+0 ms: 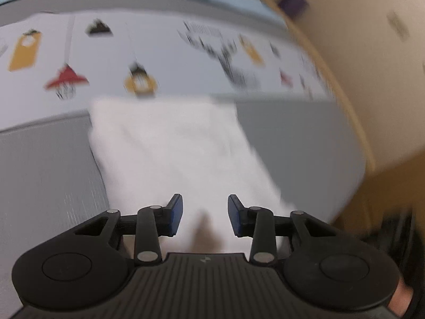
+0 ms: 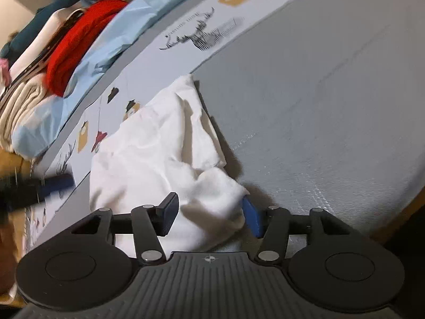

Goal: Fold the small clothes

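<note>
1. Both tools come first – the left gripper [image 1: 205, 214] hangs over the cloth with its jaws apart and nothing between them.
2. At the right gripper [image 2: 211, 216] the jaws are wide apart – a fold of cloth sits loosely between them, not squeezed.
3. Under it all lies a big grey mat [image 2: 332, 106] with a printed sheet [image 1: 164, 61] beside it.
4. On the mat lies the white cloth [image 2: 148, 154], crumpled, its far edge reaching the printed sheet.
5. Far off sits a pile of clothes [image 2: 74, 42], red on top.
</note>
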The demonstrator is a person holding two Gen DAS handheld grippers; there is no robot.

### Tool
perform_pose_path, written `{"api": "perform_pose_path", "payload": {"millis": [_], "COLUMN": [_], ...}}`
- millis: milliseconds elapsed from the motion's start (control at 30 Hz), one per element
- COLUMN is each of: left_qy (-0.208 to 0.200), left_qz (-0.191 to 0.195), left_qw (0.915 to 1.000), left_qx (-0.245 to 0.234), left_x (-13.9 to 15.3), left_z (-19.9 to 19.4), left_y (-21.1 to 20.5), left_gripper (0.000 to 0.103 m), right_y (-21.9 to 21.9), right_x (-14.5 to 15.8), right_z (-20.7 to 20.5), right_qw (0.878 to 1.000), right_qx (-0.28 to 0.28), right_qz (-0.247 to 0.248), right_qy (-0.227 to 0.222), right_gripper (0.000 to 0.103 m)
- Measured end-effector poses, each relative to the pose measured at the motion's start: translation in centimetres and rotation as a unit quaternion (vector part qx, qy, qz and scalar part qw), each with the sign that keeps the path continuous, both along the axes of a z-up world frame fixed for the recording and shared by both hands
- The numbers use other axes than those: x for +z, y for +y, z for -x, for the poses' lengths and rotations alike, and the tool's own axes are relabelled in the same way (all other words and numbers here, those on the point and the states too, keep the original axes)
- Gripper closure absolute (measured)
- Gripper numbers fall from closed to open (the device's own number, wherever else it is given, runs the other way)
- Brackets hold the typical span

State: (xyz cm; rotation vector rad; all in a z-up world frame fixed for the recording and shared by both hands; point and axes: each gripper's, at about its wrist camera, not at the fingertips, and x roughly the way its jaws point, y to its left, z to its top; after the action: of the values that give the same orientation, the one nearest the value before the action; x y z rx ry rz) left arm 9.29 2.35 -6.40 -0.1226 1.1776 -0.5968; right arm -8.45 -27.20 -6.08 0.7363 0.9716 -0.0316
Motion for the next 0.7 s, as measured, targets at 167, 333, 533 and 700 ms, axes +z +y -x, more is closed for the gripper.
{"api": "perform_pose_path", "payload": {"millis": [167, 333, 533, 700], "left_qy": [0.04, 0.004, -0.1, -0.152], "left_qz": [-0.135, -0.133, -0.11, -0.075], "left_qw": [0.9856, 0.9886, 0.9889, 0.9839], "left_qx": [-0.095, -0.07, -0.007, 0.056], "left_x": [-7.2, -6.6, -3.6, -1.4], "left_z": [3.6, 4.9, 7.8, 10.5], "left_y": [-2.2, -1.7, -0.9, -1.3], "left_gripper": [0.091, 0.092, 0.071, 0.051], "right_y": [0.4, -0.3, -0.3, 0.2], "right_x": [-2.2, -2.0, 4.7, 12.5], "right_z": [-0.8, -0.3, 2.0, 6.4], "right_qw": [0.997, 0.996, 0.993, 0.954], "right_qx": [0.0, -0.008, 0.03, 0.108], "right_qz": [0.02, 0.024, 0.116, 0.21], "right_qy": [0.068, 0.09, 0.002, -0.184], "right_gripper": [0.097, 0.088, 0.076, 0.036]}}
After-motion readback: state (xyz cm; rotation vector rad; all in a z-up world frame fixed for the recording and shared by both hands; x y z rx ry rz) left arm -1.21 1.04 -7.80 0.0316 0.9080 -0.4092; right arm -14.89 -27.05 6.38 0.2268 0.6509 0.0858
